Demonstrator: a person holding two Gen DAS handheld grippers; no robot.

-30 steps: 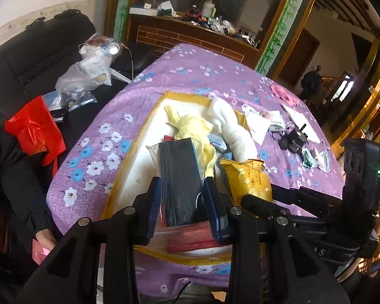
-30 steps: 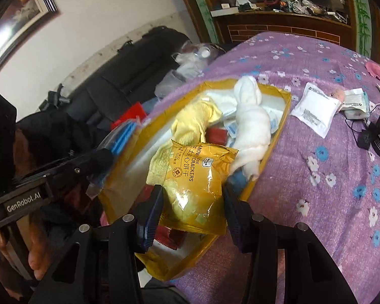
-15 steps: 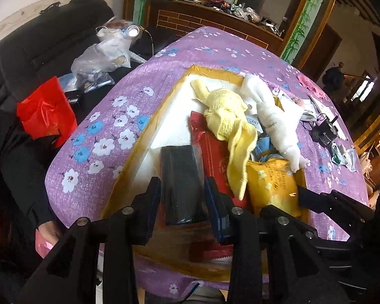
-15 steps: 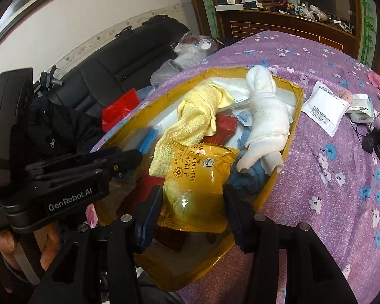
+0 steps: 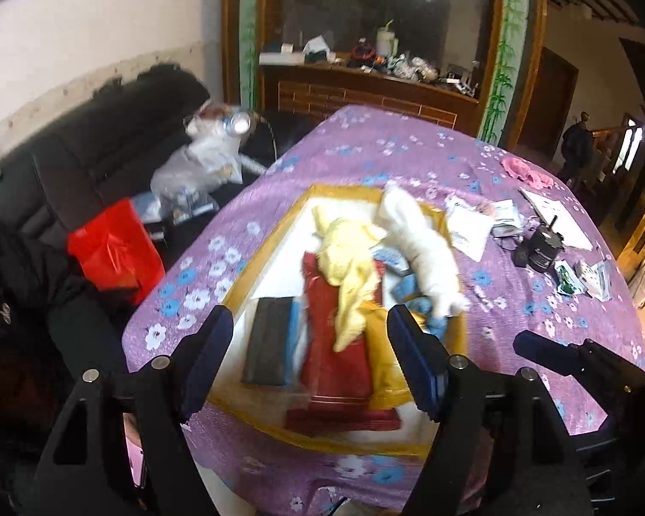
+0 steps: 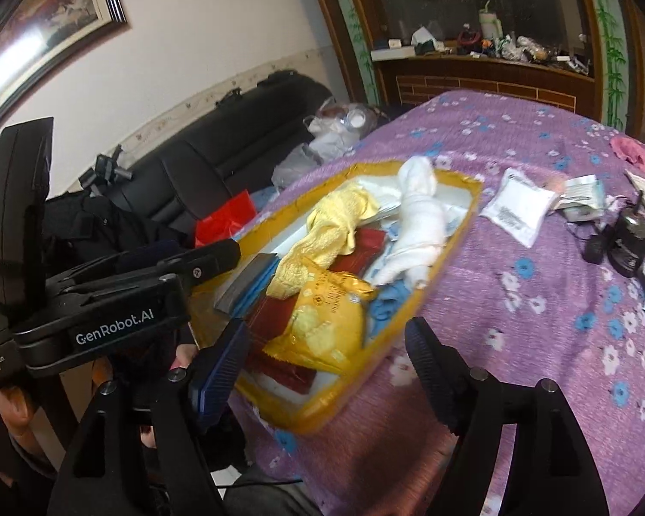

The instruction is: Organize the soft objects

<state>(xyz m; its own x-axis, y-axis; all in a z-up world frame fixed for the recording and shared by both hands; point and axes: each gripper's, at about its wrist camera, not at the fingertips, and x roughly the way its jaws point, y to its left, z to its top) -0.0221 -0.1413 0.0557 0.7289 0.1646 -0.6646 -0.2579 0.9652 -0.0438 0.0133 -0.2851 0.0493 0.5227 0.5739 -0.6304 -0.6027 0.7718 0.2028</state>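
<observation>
Desk (image 5: pixel 408 150) under a purple floral cloth, its near edge bearing a yellow tray (image 5: pixel 232 296). Inside lie the yellow cracker bag (image 6: pixel 322 322) and dark pouch (image 5: pixel 268 339), both just released. Left tongs (image 5: pixel 307 361) and right tongs (image 6: pixel 327 370) are opening, nothing between them; both deposits complete.

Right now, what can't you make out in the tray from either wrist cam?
- Red packet: middle covered by yellow towel, both views.
- Blue cloth: mostly under white towel and cracker bag.
- Bag print: motion-blurred, unreadable.
- Tray near corner: blocked by right gripper's fingers.
</observation>
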